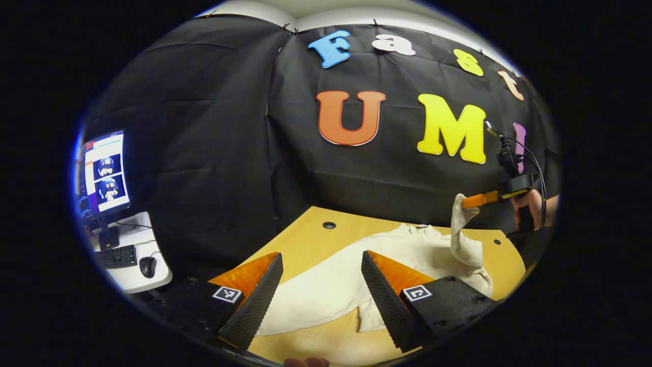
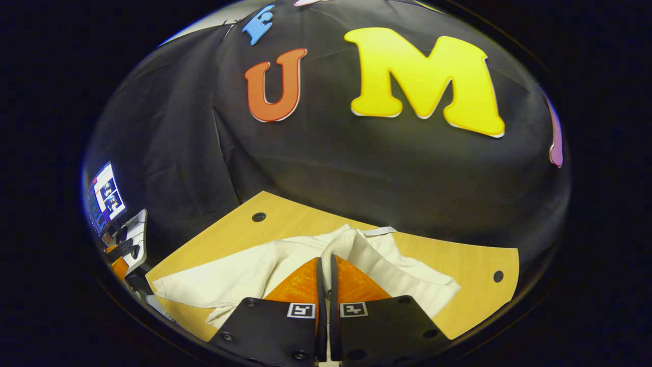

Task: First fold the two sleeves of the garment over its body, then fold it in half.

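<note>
Garment lies on surface; my right tool pinches its sleeve, lifted. My left tool gapes wide, nothing btwn fingers.

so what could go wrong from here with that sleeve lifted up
The right gripper pinches just the tip of the sleeve, so it may slip out before it reaches the garment body. The left gripper is open and pins nothing, so pulling could drag the whole garment across the table.
</note>
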### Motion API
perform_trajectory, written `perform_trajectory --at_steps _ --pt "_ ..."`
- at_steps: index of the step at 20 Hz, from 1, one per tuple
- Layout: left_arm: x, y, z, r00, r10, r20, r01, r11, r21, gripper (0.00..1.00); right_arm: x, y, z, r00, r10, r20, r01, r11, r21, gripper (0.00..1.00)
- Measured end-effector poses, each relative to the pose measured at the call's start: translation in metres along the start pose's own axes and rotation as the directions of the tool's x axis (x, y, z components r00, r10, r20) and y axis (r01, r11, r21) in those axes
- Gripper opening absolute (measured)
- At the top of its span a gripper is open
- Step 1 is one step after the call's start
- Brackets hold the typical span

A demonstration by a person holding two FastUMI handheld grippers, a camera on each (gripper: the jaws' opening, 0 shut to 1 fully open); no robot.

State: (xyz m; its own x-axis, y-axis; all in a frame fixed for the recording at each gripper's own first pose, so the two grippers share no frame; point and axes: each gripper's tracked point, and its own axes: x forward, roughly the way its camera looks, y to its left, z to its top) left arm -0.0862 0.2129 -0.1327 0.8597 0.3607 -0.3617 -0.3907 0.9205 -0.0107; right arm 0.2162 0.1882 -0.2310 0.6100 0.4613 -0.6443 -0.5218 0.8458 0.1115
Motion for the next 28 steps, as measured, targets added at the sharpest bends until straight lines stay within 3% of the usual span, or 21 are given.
perform_trajectory --at_steps 3,7,11,13,14,16,19,20,24,28 --pt "-0.004 0.025 -0.009 0.999 0.039 -0.022 -0.04 0.999 -0.013 0.99 0.065 0.043 -0.019 0.997 0.041 -0.065 -0.043 0.999 -0.025 0.03" --pt "-0.007 0.055 -0.016 0.995 0.091 -0.049 -0.091 0.996 -0.008 0.99 0.143 0.081 -0.049 0.989 0.038 -0.141 -0.049 0.996 -0.075 0.03" --pt "-0.009 0.077 -0.026 0.988 0.139 -0.069 -0.139 0.99 -0.002 0.98 0.186 0.096 -0.077 0.984 0.004 -0.18 -0.031 0.988 -0.15 0.0" --pt "-0.009 0.083 -0.028 0.986 0.15 -0.072 -0.15 0.989 0.011 0.98 0.191 0.1 -0.085 0.983 -0.002 -0.186 -0.024 0.99 -0.137 0.05" --pt "-0.01 0.085 -0.03 0.986 0.152 -0.073 -0.151 0.988 0.016 0.99 0.189 0.106 -0.083 0.984 0.03 -0.174 -0.049 0.994 -0.102 0.06" --pt "-0.009 0.085 -0.032 0.986 0.148 -0.072 -0.147 0.989 0.026 0.99 0.186 0.12 -0.075 0.988 0.077 -0.134 -0.084 0.996 -0.041 0.18" --pt "-0.005 0.081 -0.029 0.991 0.127 -0.051 -0.124 0.99 0.067 0.99 0.167 0.114 -0.064 0.993 0.07 -0.091 -0.076 0.995 -0.064 0.89" --pt "-0.004 0.081 -0.029 0.992 0.121 -0.046 -0.117 0.99 0.079 0.98 0.159 0.115 -0.06 0.995 0.069 -0.07 -0.073 0.995 -0.063 1.0" --pt "-0.007 0.081 -0.034 0.994 0.099 -0.038 -0.094 0.99 0.101 0.99 0.113 0.112 -0.043 0.997 0.076 -0.004 -0.076 0.997 -0.015 0.99" --pt "-0.019 0.094 -0.047 0.995 0.097 -0.033 -0.089 0.98 0.18 0.99 0.042 0.116 -0.034 0.992 0.107 0.07 -0.107 0.994 -0.002 0.99"
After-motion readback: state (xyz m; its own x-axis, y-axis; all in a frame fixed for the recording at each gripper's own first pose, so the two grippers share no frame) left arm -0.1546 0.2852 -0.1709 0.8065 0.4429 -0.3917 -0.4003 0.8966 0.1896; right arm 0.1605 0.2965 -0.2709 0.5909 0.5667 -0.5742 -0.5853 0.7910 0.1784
